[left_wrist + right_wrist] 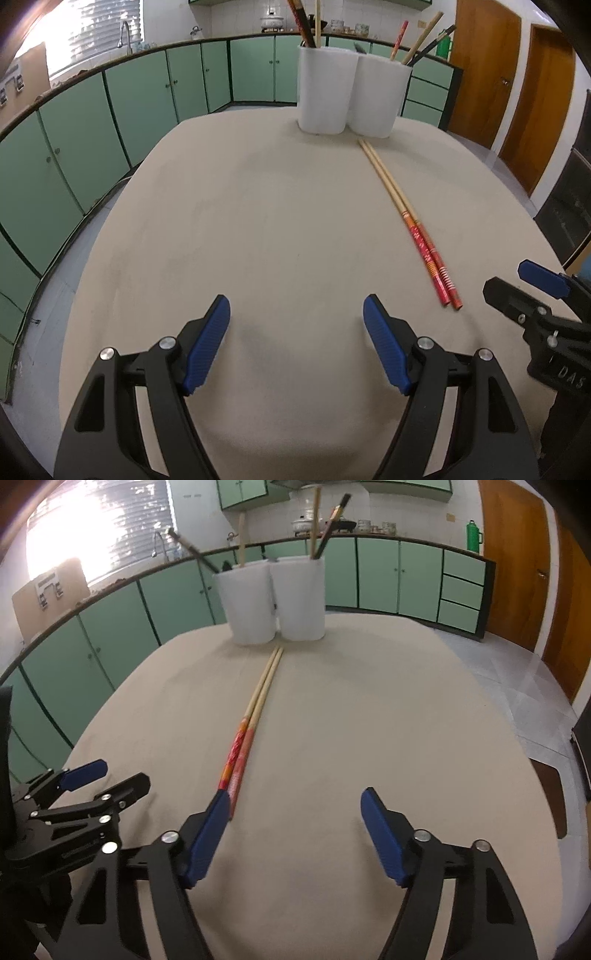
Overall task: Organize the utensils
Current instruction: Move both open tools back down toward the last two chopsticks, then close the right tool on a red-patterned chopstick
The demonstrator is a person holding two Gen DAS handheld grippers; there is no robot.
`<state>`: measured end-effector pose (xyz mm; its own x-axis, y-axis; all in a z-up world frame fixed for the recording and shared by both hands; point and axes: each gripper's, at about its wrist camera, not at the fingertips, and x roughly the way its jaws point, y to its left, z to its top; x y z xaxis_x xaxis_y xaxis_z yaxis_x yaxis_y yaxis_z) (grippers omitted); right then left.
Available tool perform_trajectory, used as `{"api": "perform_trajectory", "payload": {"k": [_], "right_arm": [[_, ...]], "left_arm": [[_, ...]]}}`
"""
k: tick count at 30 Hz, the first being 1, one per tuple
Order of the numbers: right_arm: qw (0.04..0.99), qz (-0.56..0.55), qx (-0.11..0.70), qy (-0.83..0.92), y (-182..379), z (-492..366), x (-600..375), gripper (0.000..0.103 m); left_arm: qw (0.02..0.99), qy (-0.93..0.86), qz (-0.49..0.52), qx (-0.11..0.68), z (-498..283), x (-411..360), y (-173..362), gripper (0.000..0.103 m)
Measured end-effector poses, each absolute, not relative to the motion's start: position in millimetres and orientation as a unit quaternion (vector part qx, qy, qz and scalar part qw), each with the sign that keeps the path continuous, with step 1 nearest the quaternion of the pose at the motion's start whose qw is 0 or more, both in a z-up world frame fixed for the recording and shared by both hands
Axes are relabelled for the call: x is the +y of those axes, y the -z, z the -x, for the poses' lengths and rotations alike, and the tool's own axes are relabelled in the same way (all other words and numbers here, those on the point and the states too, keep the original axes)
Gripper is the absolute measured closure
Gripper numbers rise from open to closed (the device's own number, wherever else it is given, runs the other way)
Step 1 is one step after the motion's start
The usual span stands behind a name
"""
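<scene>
Beige cloth covers the table (280,229), and both grippers hang low over its near edge. On the left, the left gripper (296,314) has its blue pads wide apart with only bare cloth between them. Beside it, the right gripper (295,805) is also spread, holding nothing; its left pad sits just beside the red ends of the chopsticks (255,716). That pair lies side by side, pointing away toward two white cups (273,602) at the far edge, each with sticks upright inside. Green cabinets (110,110) line the wall beyond.
</scene>
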<state>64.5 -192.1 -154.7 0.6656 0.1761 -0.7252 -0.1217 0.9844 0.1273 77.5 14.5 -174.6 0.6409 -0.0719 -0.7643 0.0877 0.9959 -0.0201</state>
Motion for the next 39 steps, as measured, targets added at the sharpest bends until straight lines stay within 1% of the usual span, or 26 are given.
{"api": "perform_trajectory", "payload": {"k": [2,4,8,10,15,19,27,29,32,34,35,39], "right_arm": [[0.91,-0.032,0.403,-0.088,156.3,-64.5,-187.3,0.04],[0.908,-0.03,0.407,-0.096,157.8,-65.9,-183.0,0.046],[0.905,-0.018,0.413,-0.105,161.9,-66.6,-175.3,0.052],[0.902,-0.011,0.419,-0.106,164.4,-68.0,-172.0,0.057],[0.899,0.006,0.424,-0.11,165.9,-69.1,-164.3,0.06],[0.901,0.002,0.424,-0.096,165.4,-69.7,-169.0,0.069],[0.9,0.002,0.424,-0.102,164.7,-71.8,-167.4,0.068],[0.899,0.009,0.425,-0.103,164.9,-74.4,-163.7,0.07],[0.898,0.009,0.427,-0.106,165.4,-78.3,-161.6,0.082],[0.897,0.007,0.427,-0.112,165.9,-79.3,-161.6,0.094],[0.897,0.005,0.427,-0.114,166.0,-79.0,-161.9,0.096],[0.899,-0.004,0.423,-0.115,165.4,-75.5,-166.3,0.097]], "left_arm": [[0.905,0.041,-0.009,0.424,-77.2,14.3,174.9,0.03],[0.904,0.038,-0.008,0.426,-77.3,13.5,174.4,0.03],[0.901,0.035,-0.002,0.432,-79.4,14.0,175.3,0.03],[0.901,0.034,-0.004,0.432,-79.3,12.8,175.4,0.03],[0.901,0.033,-0.007,0.433,-80.8,10.4,176.0,0.03],[0.901,0.033,-0.006,0.433,-80.6,10.4,176.0,0.03],[0.901,0.032,-0.01,0.433,-79.5,9.6,176.4,0.029],[0.901,0.032,-0.01,0.433,-79.5,9.4,176.5,0.029],[0.901,0.032,-0.011,0.434,-79.1,8.7,176.6,0.029],[0.9,0.032,-0.011,0.434,-79.1,8.6,176.8,0.029],[0.9,0.031,-0.011,0.434,-79.0,8.2,176.8,0.029],[0.9,0.032,-0.015,0.434,-78.3,6.4,176.7,0.029]]}}
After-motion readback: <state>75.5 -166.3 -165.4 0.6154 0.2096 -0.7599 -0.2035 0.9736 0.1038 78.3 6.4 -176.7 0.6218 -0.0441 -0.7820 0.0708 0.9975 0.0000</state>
